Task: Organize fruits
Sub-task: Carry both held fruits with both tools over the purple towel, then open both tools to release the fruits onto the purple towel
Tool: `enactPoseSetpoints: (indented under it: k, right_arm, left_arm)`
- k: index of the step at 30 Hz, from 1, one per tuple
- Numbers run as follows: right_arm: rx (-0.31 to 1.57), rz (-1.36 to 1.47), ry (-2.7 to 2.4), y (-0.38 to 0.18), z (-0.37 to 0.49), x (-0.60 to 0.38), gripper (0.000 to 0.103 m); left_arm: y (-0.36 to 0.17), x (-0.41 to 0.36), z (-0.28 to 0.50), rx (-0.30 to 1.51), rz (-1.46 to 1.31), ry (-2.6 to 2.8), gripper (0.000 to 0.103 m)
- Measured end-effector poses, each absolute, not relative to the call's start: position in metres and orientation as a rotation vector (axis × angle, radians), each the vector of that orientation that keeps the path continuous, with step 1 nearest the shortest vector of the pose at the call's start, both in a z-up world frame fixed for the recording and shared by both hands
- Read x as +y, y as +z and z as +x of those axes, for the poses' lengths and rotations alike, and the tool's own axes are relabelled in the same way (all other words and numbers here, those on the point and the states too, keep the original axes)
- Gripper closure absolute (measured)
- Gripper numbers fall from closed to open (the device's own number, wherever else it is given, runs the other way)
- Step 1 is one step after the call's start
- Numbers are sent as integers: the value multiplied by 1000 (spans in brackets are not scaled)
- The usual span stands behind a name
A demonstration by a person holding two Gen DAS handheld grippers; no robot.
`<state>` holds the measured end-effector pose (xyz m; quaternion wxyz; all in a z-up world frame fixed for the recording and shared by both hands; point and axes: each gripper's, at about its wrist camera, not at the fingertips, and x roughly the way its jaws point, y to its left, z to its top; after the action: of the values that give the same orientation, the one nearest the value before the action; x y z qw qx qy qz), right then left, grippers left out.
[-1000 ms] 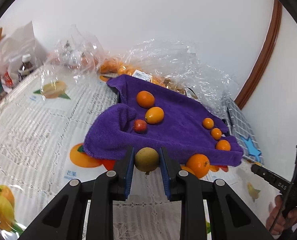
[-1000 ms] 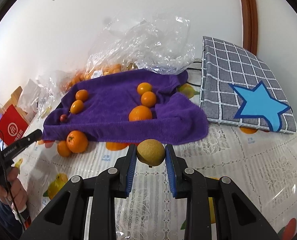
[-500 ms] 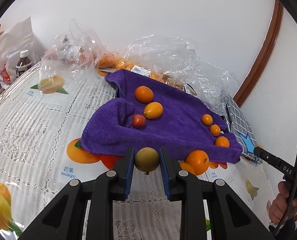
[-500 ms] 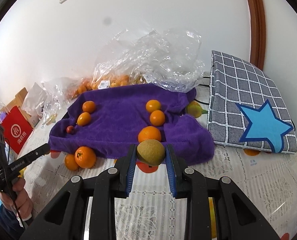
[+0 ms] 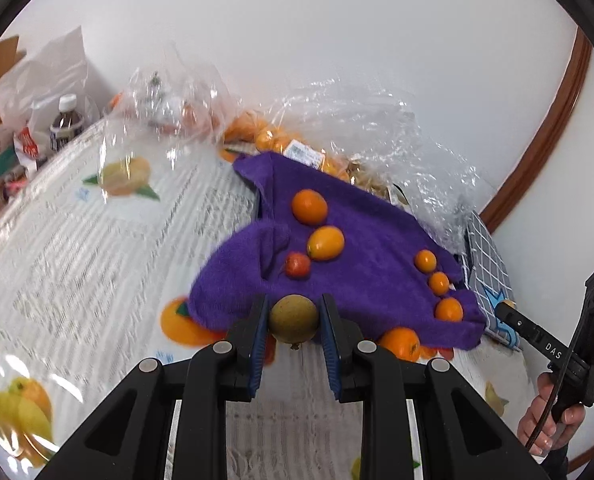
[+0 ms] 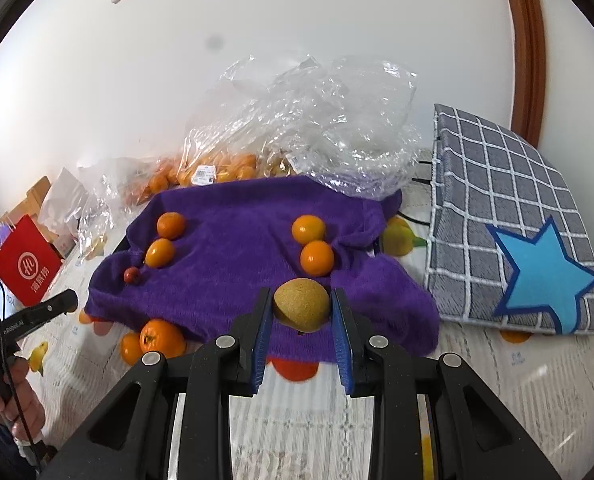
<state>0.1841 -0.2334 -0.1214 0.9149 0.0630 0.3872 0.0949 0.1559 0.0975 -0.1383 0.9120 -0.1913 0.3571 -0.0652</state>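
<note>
- At the bottom centre of the left wrist view, the left gripper [image 5: 293, 320] is clamping a round brownish-green fruit [image 5: 294, 317] between narrowly parted jaws, stem nub pointing down.
- In the right wrist view, the right gripper [image 6: 301, 312] is likewise pinching a second russet round fruit [image 6: 301, 309]; neither shows a clear long axis.
- Both fruits are hovering at the near edge of the purple fleece towel [image 6: 233, 264].
- Mid-frame, six small fruits are lying in two rows on the towel, apparently sorted.
- Two loose oranges [image 6: 153, 340] are sitting off the towel, seemingly unplaced.

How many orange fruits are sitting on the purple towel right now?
5 orange fruits on the purple towel: two mid-left, three along its right edge. None seems hidden.
</note>
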Motion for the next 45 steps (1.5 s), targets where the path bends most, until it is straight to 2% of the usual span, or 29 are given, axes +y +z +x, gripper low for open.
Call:
enactPoseSetpoints:
  k: [24, 45]
  right_arm:
    - [790, 19, 205, -114, 266, -196, 74]
    - [956, -24, 278, -177, 284, -165, 74]
  left_arm:
    - [-86, 59, 272, 759, -211, -117, 79]
    - [-118, 38, 311, 911, -191, -206, 79]
